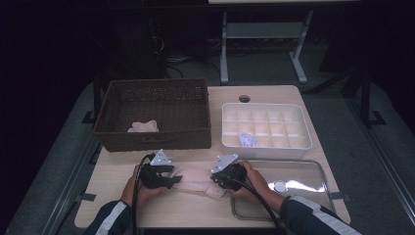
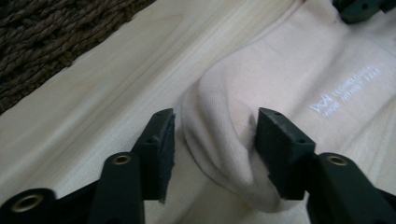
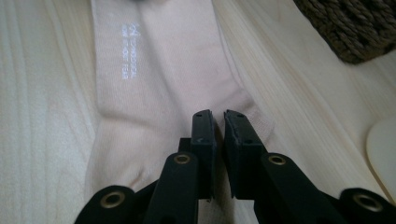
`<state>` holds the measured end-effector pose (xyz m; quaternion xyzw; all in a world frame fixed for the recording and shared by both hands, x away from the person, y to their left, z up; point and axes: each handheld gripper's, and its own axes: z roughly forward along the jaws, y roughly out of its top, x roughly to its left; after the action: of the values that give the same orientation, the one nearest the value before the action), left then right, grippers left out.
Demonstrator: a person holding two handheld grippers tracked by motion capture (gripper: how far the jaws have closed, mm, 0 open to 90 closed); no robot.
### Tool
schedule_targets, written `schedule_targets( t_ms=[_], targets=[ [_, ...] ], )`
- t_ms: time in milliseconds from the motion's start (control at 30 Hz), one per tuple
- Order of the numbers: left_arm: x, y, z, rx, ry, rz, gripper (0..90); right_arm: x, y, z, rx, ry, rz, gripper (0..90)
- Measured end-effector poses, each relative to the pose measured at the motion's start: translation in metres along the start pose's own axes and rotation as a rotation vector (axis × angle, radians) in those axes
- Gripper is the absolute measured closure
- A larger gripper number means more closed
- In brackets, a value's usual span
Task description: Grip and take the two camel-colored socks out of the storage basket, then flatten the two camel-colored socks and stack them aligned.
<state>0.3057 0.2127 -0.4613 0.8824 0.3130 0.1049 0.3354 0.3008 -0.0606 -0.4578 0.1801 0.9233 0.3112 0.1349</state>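
Note:
A beige sock (image 1: 193, 177) with small white lettering lies flat on the wooden table between my two grippers. My left gripper (image 1: 172, 180) is at the sock's left end. In the left gripper view its jaws (image 2: 215, 135) stand apart around a raised fold of the sock (image 2: 224, 116); the right pad touches the fold and the left pad stands a little clear of it. My right gripper (image 1: 215, 181) is at the sock's right end. In the right gripper view it (image 3: 218, 122) is nearly closed over the sock (image 3: 154, 84) near its rounded end, apparently pinching the cloth.
A dark wicker basket (image 1: 151, 137) stands at the back left with a pale cloth (image 1: 143, 126) inside. A white divided box (image 1: 266, 147) at the back right holds a small white item (image 1: 247, 139). A metal tray (image 1: 323, 171) lies under my right forearm.

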Motion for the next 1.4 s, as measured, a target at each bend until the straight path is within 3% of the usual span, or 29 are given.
schedule_targets(
  t_ms=[67,167,300,567,633,767,1067,1167,1400],
  targets=[
    [0.001,0.000,0.000,-0.003,-0.005,-0.010,48.0,0.000,-0.001,0.000,0.001,0.002,0.018,82.0],
    [0.001,-0.001,0.001,-0.017,-0.028,-0.041,46.4,0.002,0.000,0.000,0.004,-0.001,0.002,81.8],
    [0.005,0.004,0.001,-0.068,-0.034,-0.057,33.0,-0.001,0.000,0.002,-0.002,0.013,-0.019,82.0],
    [0.001,0.008,0.011,-0.006,0.014,-0.022,28.9,-0.002,0.000,0.002,-0.001,0.022,-0.033,81.7],
    [0.001,0.007,0.011,-0.004,0.015,-0.016,30.0,-0.001,0.000,0.002,-0.008,0.033,-0.012,81.4],
    [0.001,0.007,0.008,-0.005,-0.007,-0.009,38.1,-0.003,0.001,0.002,-0.004,0.033,-0.034,81.2],
    [0.001,0.003,0.002,0.000,-0.133,-0.034,78.7,-0.005,0.002,0.003,-0.002,0.045,-0.037,81.0],
    [0.001,0.002,0.000,-0.002,-0.156,-0.039,81.6,-0.006,0.002,0.004,-0.004,0.033,-0.041,80.5],
    [-0.003,0.002,-0.014,-0.101,-0.216,-0.065,81.7,-0.016,0.003,0.006,-0.010,0.004,-0.063,78.8]
  ],
)
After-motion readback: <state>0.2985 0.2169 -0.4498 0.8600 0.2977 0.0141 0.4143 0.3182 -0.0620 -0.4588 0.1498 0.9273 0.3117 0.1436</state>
